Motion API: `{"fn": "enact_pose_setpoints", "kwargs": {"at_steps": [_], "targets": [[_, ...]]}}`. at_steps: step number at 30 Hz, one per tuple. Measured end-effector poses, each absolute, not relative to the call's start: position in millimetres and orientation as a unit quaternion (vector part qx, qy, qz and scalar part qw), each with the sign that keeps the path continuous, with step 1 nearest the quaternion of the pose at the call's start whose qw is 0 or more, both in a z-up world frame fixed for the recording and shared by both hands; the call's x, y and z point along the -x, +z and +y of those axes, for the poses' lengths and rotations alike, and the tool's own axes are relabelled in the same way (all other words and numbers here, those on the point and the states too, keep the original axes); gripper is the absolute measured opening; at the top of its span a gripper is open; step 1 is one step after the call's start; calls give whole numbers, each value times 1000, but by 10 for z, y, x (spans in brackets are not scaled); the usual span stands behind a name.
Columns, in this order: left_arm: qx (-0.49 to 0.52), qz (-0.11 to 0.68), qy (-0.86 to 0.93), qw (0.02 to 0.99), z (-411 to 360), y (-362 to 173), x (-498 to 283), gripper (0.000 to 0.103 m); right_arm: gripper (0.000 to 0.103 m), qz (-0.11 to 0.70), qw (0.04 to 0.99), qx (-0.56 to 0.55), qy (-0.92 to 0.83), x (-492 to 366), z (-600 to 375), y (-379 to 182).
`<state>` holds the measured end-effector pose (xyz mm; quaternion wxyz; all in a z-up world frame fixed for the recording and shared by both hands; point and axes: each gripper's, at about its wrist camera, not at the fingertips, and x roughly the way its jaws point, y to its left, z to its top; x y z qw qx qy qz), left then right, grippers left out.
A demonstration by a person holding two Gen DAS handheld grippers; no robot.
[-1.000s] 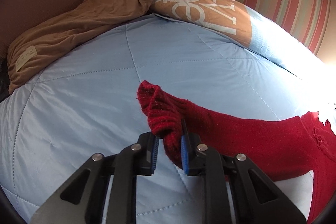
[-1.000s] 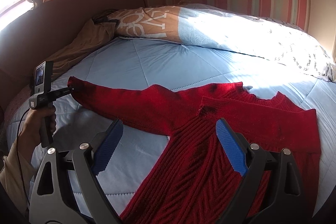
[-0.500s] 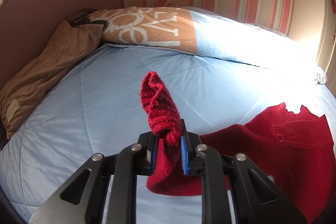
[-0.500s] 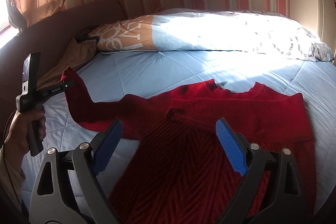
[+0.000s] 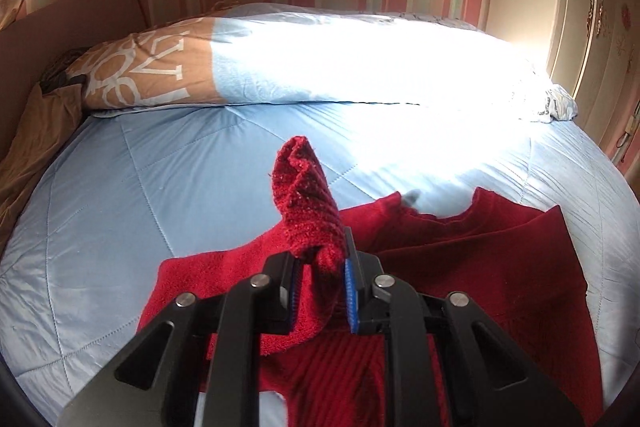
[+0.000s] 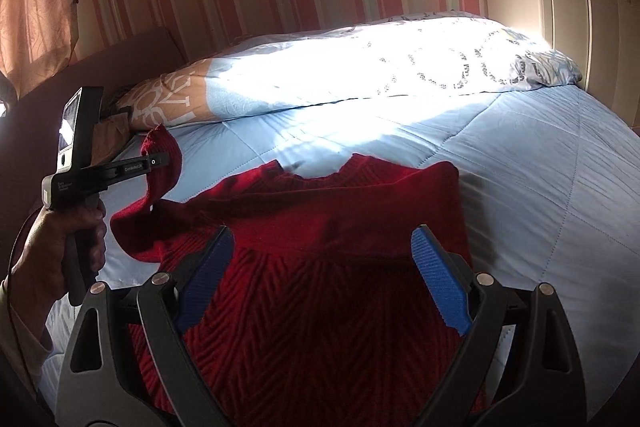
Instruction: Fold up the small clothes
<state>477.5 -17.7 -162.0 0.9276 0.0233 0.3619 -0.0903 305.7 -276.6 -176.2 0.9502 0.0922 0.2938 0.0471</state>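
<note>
Red knitted sweater (image 6: pixel 320 307), mid-fold, spread on a pale blue quilt (image 6: pixel 540 187); one sleeve lifted.
Left gripper (image 5: pixel 320 287) clenched on the sleeve cuff (image 5: pixel 304 195), held clear of the quilt beside the sweater body; right gripper (image 6: pixel 320 287) released, jaws wide above the chest, gripping nothing. To do this step well, I judge: carry the cuff across the chest, lower it flat before letting go, keep the sleeve's fold line along the side seam, and avoid dragging the body out of square. Containers: none visible; pillows (image 6: pixel 360 75) at the bed head only.
</note>
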Motion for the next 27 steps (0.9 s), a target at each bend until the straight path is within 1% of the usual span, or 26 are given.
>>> {"fn": "enact_pose_setpoints", "kwargs": {"at_steps": [7,12,15,16,17,18,19,22,27], "targets": [[-41,382,-101,918,-882,-1949,-4792,18,90,300,948,-105,21,-3019,-3252,-1920],[-50,411,-88,906,-1155,-2364,-4916,18,90,310,944,-112,16,-3047,-3403,-2024],[-57,420,-85,902,-1235,-2492,-4888,25,90,317,943,-100,13,-3111,-3399,-2020],[-56,417,-83,903,-1225,-2470,-4844,40,90,317,943,-99,14,-3122,-3399,-2009],[-51,408,-81,908,-1185,-2407,-4790,67,90,316,944,-97,13,-3137,-3394,-1997],[-45,394,-74,915,-1122,-2310,-4728,80,90,316,944,-96,13,-3151,-3384,-1983],[-40,378,-65,923,-1045,-2192,-4666,96,90,316,944,-95,13,-3171,-3373,-1974],[-28,357,-63,932,-812,-1894,-4513,96,90,316,944,-97,15,-3215,-3296,-1950],[-65,339,-42,937,-310,-1674,-4068,96,90,332,937,-101,32,-3406,-3033,-1985]]}}
